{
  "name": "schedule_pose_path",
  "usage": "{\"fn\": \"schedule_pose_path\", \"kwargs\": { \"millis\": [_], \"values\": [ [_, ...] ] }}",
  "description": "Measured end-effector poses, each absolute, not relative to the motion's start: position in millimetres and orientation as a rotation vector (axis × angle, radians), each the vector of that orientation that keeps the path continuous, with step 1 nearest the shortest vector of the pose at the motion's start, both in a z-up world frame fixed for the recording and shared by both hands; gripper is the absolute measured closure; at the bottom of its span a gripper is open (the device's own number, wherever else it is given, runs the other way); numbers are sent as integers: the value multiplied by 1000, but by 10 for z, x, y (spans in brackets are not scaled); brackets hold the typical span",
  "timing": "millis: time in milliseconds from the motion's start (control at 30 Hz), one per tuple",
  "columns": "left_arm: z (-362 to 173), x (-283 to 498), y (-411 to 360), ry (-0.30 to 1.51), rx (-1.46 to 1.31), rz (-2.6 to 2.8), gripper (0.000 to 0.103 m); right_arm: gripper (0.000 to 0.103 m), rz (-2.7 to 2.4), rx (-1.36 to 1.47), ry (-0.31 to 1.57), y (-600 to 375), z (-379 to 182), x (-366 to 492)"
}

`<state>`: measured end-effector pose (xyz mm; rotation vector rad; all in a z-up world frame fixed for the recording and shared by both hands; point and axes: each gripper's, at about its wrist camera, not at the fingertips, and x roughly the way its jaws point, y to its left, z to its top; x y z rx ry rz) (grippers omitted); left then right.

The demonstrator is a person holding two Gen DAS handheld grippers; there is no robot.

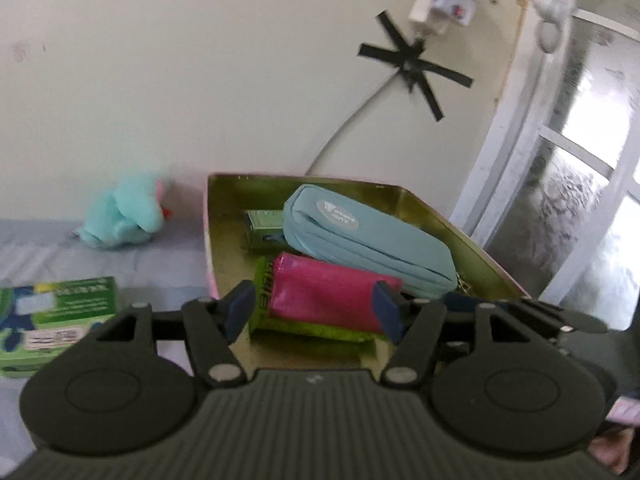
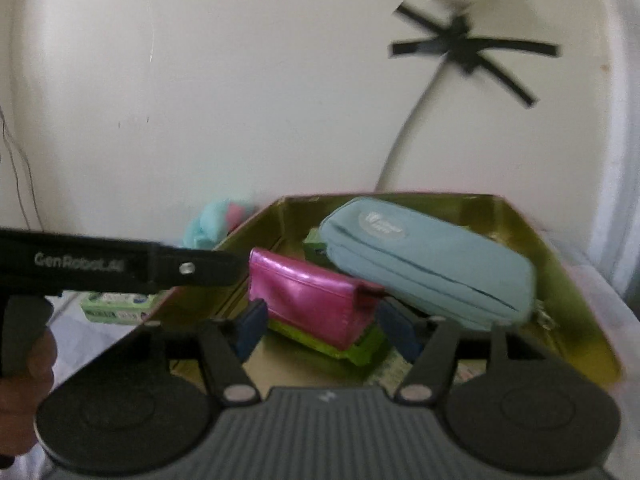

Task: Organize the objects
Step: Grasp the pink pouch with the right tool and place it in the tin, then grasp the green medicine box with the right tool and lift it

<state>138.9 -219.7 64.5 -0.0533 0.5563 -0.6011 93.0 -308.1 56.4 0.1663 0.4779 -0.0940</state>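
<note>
Right now both of our claws point into the same gold-lined open box (image 1: 224,216), and the relation that matters is how the shiny magenta pouch (image 1: 328,292) lies across them. In the left wrist view the left claw (image 1: 314,310) stands with its blue-padded fingers apart, and the pouch sits in the gap between them at lower centre of the frame, its long axis running roughly from one finger to the other; we cannot tell whether the pads touch it. In the right wrist view the right claw (image 2: 324,330) is likewise spread, and the pouch (image 2: 308,296) lies just beyond and between its fingers, tilted down toward the right. We judge both claws about equally near, with neither clamped on anything.

The pouch rests on a flat lime-green packet (image 1: 304,328), and the long pale blue zipped fabric case (image 1: 368,244) leans diagonally behind it, toward the upper right of the box, over a small green carton (image 1: 264,228) that is mostly hidden.

Outside the box, a turquoise plush toy (image 1: 124,216) sits at middle left and a green printed carton (image 1: 52,316) lies at lower left, cut off by the frame edge.

Blur softens everything in the right view. There the left tool's black body (image 2: 120,268) crosses the left side and covers part of the box wall.
</note>
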Motion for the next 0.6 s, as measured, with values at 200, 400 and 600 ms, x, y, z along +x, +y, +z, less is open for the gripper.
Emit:
{"fn": "schedule_pose_path", "kwargs": {
  "millis": [200, 400, 600],
  "values": [
    [690, 893, -2196, 532, 37, -582, 36, 38, -154, 387, 366, -3219, 672, 305],
    [553, 622, -2145, 550, 129, -531, 36, 38, -140, 573, 389, -3276, 528, -14],
    [385, 635, -1834, 585, 154, -433, 36, 37, -110, 601, 477, -3073, 375, 48]
  ]
}}
